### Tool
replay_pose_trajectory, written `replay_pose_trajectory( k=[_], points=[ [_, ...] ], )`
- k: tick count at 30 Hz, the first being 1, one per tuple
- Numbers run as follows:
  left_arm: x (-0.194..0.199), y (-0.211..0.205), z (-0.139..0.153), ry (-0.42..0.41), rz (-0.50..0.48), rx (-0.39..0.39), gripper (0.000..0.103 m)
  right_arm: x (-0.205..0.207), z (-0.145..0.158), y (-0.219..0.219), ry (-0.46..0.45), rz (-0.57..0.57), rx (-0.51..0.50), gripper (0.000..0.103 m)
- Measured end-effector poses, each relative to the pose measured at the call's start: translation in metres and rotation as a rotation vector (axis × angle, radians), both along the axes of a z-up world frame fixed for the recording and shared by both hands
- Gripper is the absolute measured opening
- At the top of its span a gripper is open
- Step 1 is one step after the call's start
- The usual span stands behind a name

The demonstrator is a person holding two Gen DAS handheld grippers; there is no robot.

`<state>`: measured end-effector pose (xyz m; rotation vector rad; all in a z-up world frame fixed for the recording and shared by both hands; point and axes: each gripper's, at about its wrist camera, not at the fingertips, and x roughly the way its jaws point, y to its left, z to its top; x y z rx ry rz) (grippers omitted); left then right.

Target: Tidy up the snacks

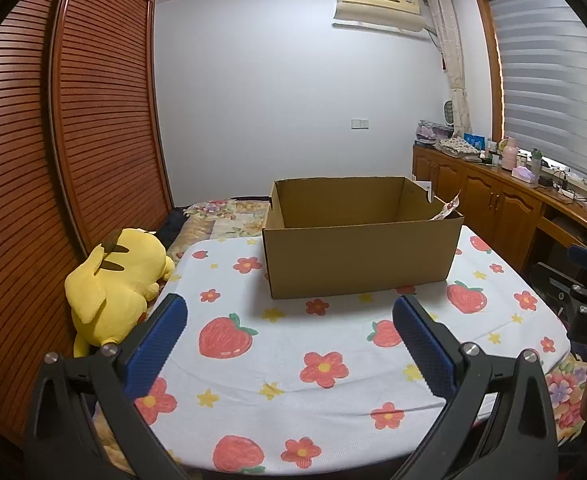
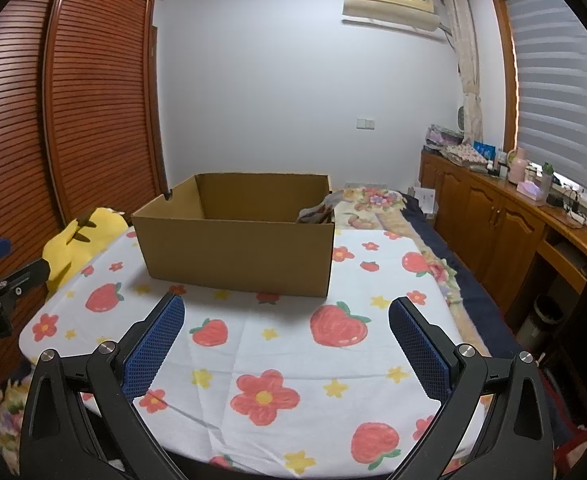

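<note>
An open brown cardboard box [image 1: 357, 254] stands on a white cloth printed with strawberries and flowers [image 1: 277, 364]; it also shows in the right wrist view [image 2: 237, 254]. A snack packet [image 1: 449, 208] pokes above the box's right rim, and its top shows inside the box at the right corner [image 2: 315, 214]. My left gripper [image 1: 289, 312] is open and empty, hovering above the cloth short of the box. My right gripper [image 2: 287, 314] is open and empty, also short of the box. The rest of the box's inside is hidden.
A yellow plush toy [image 1: 119, 284] lies left of the cloth by the slatted wooden wardrobe [image 1: 93, 112]. Wooden cabinets [image 2: 493, 216] with bottles and clutter run along the right under the window. A floral quilt [image 2: 377, 204] lies behind the box.
</note>
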<state>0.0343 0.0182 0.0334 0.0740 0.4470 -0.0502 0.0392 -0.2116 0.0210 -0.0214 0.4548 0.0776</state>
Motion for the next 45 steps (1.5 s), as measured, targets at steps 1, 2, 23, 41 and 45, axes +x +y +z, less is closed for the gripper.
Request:
replay_pose_trajectory(
  k=[1, 2, 23, 41, 45],
  points=[
    [-0.0003, -0.0004, 0.0002, -0.001, 0.001, 0.002, 0.103, -0.0002, 0.0001, 0.0001, -0.001, 0.001, 0.001, 0.103],
    [-0.0006, -0.0005, 0.0004, -0.002, 0.002, 0.002, 0.103, -0.0001, 0.0001, 0.0002, -0.001, 0.001, 0.001, 0.103],
    [-0.0050, -0.0033, 0.0017, -0.015, 0.001, 0.004, 0.103, -0.0004, -0.0003, 0.0003, -0.002, 0.000, 0.000, 0.103],
    [-0.0067, -0.0046, 0.0016, -0.021, 0.005, 0.011, 0.103, -0.0007, 0.0000, 0.0002, -0.002, -0.001, 0.002, 0.103],
    [-0.0067, -0.0047, 0.0015, -0.021, 0.006, 0.012, 0.103, -0.0008, 0.0000, -0.0002, -0.002, -0.001, 0.002, 0.103]
  ],
)
